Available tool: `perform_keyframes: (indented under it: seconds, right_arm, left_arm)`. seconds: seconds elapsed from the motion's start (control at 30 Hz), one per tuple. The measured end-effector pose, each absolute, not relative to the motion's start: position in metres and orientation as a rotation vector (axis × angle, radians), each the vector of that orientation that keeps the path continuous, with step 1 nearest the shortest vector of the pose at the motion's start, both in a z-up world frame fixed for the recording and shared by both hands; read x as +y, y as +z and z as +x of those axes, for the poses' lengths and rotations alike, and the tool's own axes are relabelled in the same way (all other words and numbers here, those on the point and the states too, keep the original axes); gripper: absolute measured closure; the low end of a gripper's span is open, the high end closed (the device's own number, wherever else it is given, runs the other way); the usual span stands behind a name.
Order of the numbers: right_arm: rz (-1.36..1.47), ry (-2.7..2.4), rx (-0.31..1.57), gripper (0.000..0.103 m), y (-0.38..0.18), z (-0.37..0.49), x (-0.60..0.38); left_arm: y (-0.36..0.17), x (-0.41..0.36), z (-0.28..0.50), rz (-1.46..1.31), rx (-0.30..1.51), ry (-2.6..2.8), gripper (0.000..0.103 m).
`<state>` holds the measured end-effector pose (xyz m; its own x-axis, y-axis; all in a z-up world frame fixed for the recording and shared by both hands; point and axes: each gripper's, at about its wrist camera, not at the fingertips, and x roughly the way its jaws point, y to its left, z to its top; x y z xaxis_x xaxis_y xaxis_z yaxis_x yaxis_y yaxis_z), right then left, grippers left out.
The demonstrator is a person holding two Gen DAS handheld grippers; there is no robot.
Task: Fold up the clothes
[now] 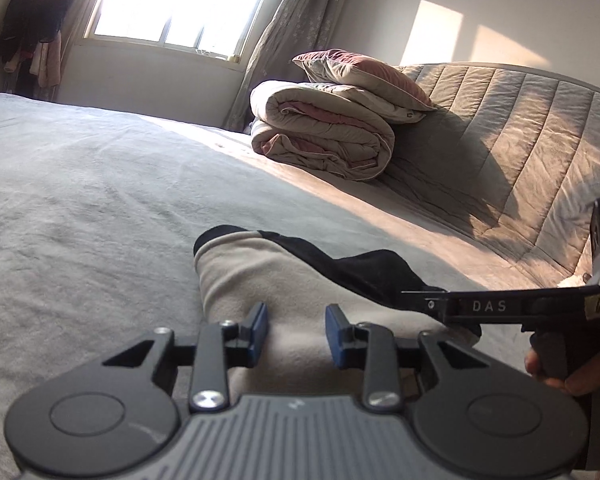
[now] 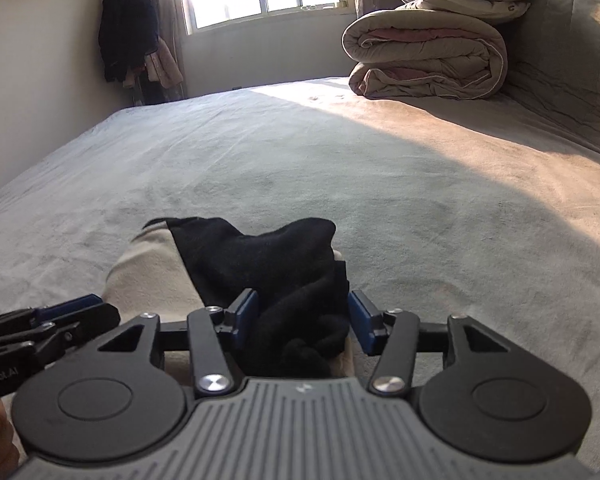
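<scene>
garment (image 2: 236,264), beige and black, bunched low on the grey bed (image 2: 340,168), at 6 o'clock in both views; left hand-held gripper (image 1: 296,330) spread above the beige part, pinching nothing; right hand-held gripper (image 2: 303,316) spread around the black fold, pads apart from it, likely released so the fold settles; folded quilt (image 1: 324,132) at 1 o'clock, well apart.

2 low wrist views toward window (image 1: 180,0)
</scene>
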<state>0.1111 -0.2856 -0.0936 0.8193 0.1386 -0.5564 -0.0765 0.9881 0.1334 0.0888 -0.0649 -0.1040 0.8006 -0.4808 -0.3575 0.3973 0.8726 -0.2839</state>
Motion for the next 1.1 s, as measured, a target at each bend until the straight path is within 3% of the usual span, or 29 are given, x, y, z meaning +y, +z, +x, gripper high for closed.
perform_keyframes:
  seconds: [0.17, 0.83, 0.93, 1.0, 1.1]
  right_arm:
    - [0.349, 0.127, 0.668, 0.037, -0.105, 0.120, -0.314]
    - [0.516, 0.056, 0.756, 0.034, -0.075, 0.103, -0.313]
    - [0.498, 0.020, 0.774, 0.034, -0.069, 0.100, -0.312]
    - [0.509, 0.003, 0.791, 0.033, -0.062, 0.099, -0.316]
    - [0.550, 0.025, 0.785, 0.030, -0.057, 0.098, -0.326]
  left_arm:
    - [-0.102, -0.068, 0.087, -0.184, 0.434, -0.462, 0.071]
    - [-0.088, -0.059, 0.089, -0.234, 0.550, -0.465, 0.067]
    - [-0.083, -0.044, 0.095, -0.276, 0.595, -0.500, 0.060]
    - [-0.083, -0.028, 0.108, -0.355, 0.669, -0.520, 0.048]
    - [-0.090, -0.003, 0.126, -0.498, 0.759, -0.521, 0.047]
